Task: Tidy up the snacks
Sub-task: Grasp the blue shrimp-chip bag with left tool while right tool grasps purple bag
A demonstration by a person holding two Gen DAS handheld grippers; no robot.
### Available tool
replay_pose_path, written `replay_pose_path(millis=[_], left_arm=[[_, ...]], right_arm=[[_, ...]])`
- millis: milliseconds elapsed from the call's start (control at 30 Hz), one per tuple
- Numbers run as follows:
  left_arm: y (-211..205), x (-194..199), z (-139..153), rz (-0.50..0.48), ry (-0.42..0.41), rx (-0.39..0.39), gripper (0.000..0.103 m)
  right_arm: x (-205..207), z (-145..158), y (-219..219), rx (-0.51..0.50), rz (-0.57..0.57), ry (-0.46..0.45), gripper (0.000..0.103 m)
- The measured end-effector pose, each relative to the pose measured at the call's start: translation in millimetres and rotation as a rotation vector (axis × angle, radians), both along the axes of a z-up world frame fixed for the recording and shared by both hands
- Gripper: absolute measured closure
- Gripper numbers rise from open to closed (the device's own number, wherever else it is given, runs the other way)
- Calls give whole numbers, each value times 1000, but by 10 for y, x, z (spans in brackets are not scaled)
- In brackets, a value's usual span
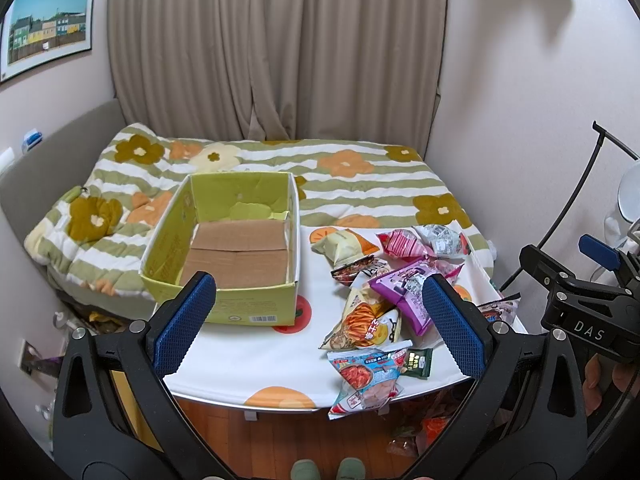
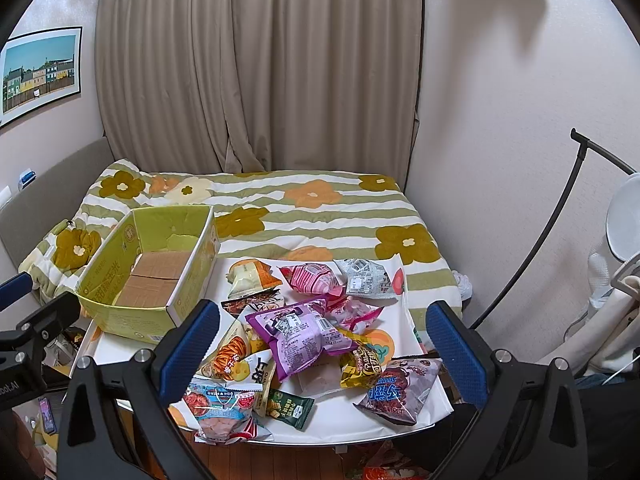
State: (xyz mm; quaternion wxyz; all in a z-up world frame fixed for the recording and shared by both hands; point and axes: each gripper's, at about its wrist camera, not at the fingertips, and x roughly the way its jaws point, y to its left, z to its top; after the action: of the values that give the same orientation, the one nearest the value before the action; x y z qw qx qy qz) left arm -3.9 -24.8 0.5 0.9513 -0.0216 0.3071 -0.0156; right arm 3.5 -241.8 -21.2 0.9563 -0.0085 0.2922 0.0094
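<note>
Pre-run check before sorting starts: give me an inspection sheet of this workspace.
Surface: white table with orange fruit print, at the bed's foot.
Job's things: open green cardboard box, nothing inside; loose pile of snack packets beside it, including a purple packet and a dark green packet.
Clutter: more packets on the floor under the table.
Grippers: left gripper and right gripper, both open, holding nothing.
Cables: nothing seen.
Surroundings: floral striped quilt, beige curtain.

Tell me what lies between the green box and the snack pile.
Only bare tablecloth separates the green box from the snack pile; the left wrist view shows it.
</note>
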Motion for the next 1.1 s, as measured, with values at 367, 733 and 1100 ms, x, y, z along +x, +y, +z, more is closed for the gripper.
replay_pose_path(millis=[367,733,1100], left_arm=[[-15,84,-13,4,38,-14,1],[-250,128,-624,13,213,-80,1],[-535,367,-1738,-52,401,-111,1]], right_arm=[[-33,8,-36,0,-5,-1,0],[162,-382,-323,29,47,111,0],[721,-1044,-422,7,170,226,0]])
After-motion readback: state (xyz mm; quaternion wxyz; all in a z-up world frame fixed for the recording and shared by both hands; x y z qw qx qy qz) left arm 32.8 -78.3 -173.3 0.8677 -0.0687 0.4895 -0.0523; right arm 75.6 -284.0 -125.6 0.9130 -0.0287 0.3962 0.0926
